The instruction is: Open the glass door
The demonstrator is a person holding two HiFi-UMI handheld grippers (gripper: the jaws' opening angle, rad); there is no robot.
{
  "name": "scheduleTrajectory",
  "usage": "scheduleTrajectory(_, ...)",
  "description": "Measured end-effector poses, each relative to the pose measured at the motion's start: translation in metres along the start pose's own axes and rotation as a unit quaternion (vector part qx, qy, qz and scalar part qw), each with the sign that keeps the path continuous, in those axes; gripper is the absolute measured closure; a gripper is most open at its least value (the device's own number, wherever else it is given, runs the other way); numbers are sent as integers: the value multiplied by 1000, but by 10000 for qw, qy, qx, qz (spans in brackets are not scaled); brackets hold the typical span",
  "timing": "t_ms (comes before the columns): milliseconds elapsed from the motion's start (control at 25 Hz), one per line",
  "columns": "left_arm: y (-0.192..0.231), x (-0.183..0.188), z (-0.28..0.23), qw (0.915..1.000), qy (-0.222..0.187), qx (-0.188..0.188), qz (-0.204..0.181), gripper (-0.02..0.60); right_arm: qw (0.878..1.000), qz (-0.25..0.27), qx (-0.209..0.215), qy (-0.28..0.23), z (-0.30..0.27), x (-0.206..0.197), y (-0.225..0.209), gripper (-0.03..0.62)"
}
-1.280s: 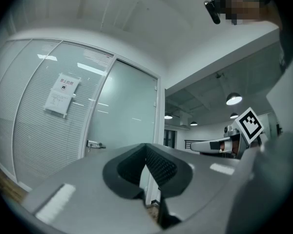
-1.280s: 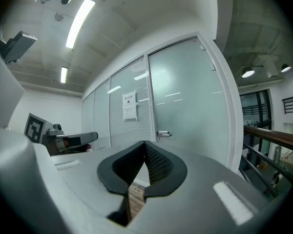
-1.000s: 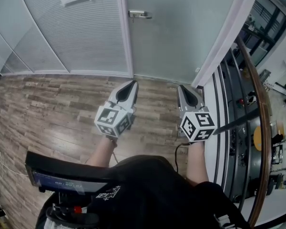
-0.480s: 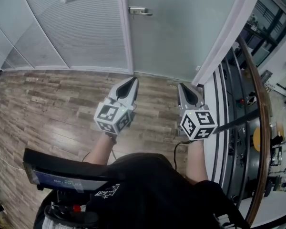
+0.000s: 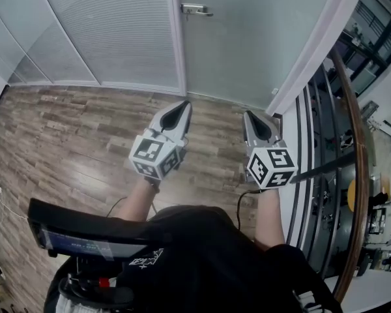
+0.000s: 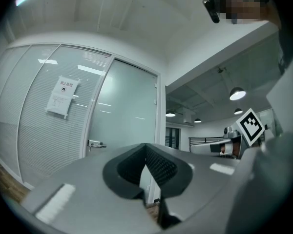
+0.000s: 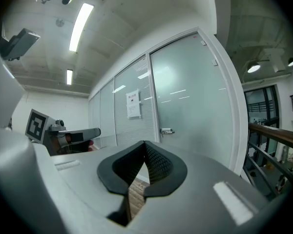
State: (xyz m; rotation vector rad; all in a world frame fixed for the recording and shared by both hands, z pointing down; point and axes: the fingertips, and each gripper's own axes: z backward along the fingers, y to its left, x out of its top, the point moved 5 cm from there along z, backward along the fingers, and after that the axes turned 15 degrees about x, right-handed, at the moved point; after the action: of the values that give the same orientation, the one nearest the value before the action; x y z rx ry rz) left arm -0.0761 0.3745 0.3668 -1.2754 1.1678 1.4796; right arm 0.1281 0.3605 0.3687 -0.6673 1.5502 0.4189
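Glass door [image 5: 247, 38] shut; left tongs [image 5: 181, 108], right tongs [image 5: 249, 117] closed, empty.

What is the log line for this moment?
glass door shut | handle untouched | left gripper shut, empty | right gripper shut, empty

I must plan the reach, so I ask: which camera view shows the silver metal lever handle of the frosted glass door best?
The head view: the silver metal lever handle is largest there, seen from above on the frosted glass door. The left gripper view and the right gripper view show the handle smaller, from the side.
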Motion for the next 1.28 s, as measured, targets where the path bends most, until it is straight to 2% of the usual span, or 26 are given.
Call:
scheduleTrajectory(480,-22,-9,14,9996,64,254,-97,580,9996,-53,262,135,18,-15,-9,591)
scheduleTrajectory(680,-16,-10,14,9992,107,385,-73,580,9994,-61,302,170,19,-15,-12,591)
scheduleTrajectory(880,-10,-13,13,9993,143,329,-68,580,9993,-83,299,224,12,-20,-8,591)
scheduleTrajectory(1040,-20,-16,5,9995,153,258,-81,580,9995,-91,238,196,18,-20,-17,591)
scheduleTrajectory(1280,-9,-24,-14,9997,189,163,29,580,9996,-73,109,241,6,-19,-28,591)
